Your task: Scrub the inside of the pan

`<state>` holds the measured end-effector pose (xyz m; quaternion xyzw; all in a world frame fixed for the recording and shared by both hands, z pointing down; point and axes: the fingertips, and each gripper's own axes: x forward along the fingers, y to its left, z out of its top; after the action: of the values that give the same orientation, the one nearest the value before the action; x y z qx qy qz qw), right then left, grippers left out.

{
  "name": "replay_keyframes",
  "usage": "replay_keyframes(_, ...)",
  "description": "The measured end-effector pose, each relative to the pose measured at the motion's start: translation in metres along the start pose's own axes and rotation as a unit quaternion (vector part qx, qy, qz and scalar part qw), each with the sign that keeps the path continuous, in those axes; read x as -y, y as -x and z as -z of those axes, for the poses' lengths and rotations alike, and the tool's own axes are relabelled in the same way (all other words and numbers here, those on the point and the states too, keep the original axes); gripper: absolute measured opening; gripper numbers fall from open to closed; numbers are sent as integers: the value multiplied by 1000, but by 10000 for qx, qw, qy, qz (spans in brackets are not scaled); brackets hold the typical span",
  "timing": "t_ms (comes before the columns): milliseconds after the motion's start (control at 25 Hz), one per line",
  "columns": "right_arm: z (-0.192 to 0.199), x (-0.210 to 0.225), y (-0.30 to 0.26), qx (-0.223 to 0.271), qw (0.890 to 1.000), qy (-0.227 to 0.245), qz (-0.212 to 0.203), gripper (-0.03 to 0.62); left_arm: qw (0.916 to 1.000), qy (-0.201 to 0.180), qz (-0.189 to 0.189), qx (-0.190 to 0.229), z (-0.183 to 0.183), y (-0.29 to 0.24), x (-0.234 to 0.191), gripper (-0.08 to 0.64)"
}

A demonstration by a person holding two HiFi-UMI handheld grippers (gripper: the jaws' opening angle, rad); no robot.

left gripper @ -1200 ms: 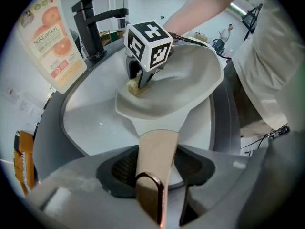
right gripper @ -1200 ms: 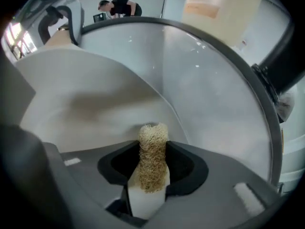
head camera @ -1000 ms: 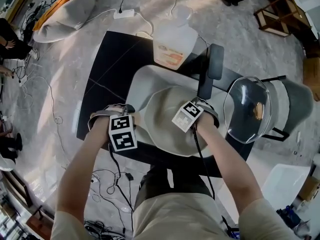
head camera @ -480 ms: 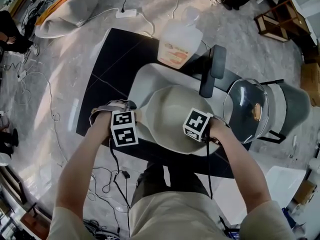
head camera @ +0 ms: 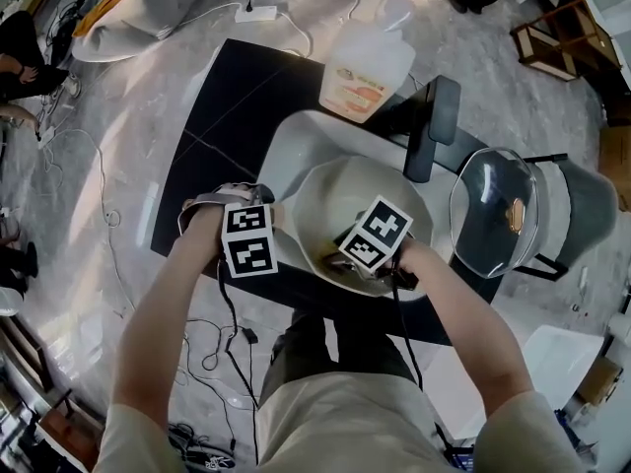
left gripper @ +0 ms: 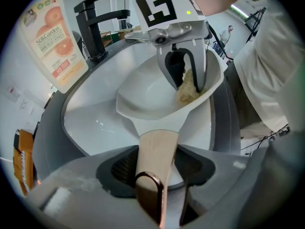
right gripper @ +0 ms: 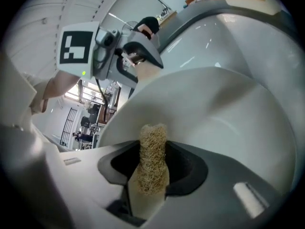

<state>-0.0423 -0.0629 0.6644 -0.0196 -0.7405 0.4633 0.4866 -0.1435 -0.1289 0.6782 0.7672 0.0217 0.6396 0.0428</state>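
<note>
- Grey marbled floor [head camera: 128,97], strewn with loose cables, surrounds one black counter [head camera: 227,106] that carries one white sink [head camera: 296,141].
- Counted: one pan, one scrubber, two grippers, one bottle, one faucet, one glass lid.
- At the sink's left edge, the left gripper [left gripper: 159,173] has its jaws clamped on the pan's beige handle [left gripper: 155,144].
- The cream-white pan [head camera: 360,190] sits tilted inside the sink, its bowl between the two grippers.
- The right gripper [right gripper: 151,175] has its jaws pinched on the tan fibrous scrubber [right gripper: 152,149]. The scrubber pokes out past the tips and touches the pan's inner wall by the rim nearest the person.
- Behind the sink stand the orange-labelled bottle [head camera: 367,62] and the black faucet [head camera: 431,126], whose spout reaches toward the pan's far rim.
- At far right, the glass lid [head camera: 493,215] rests on a grey seat [head camera: 582,205], well apart from the pan.
</note>
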Motion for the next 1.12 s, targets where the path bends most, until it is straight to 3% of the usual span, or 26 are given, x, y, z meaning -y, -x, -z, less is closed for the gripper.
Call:
replay_keyframes(240, -60, 46, -1, 1069, 9901, 58, 912, 169, 9999, 58, 66, -60, 0, 0, 0, 241)
replay_keyframes(400, -70, 84, 6, 1365, 9761, -11, 1690, 169, 10000, 46, 50, -51, 0, 0, 0, 241)
replay_keyframes(560, -61, 128, 14, 1005, 9537, 323, 2816, 167, 10000, 58, 48, -56, 1, 0, 1, 241)
replay_keyframes(720, -31, 164, 29, 317, 9371, 334, 3461, 167, 10000, 59, 33, -54, 0, 0, 0, 241)
replay_keyframes(880, 15, 180, 43, -384, 9291, 65, 3677, 166, 10000, 53, -2, -28, 1, 0, 0, 241)
replay_keyframes(1120, 74, 142, 52, -1344, 9476, -94, 2898, 164, 10000, 61, -2, -18, 0, -1, 1, 241)
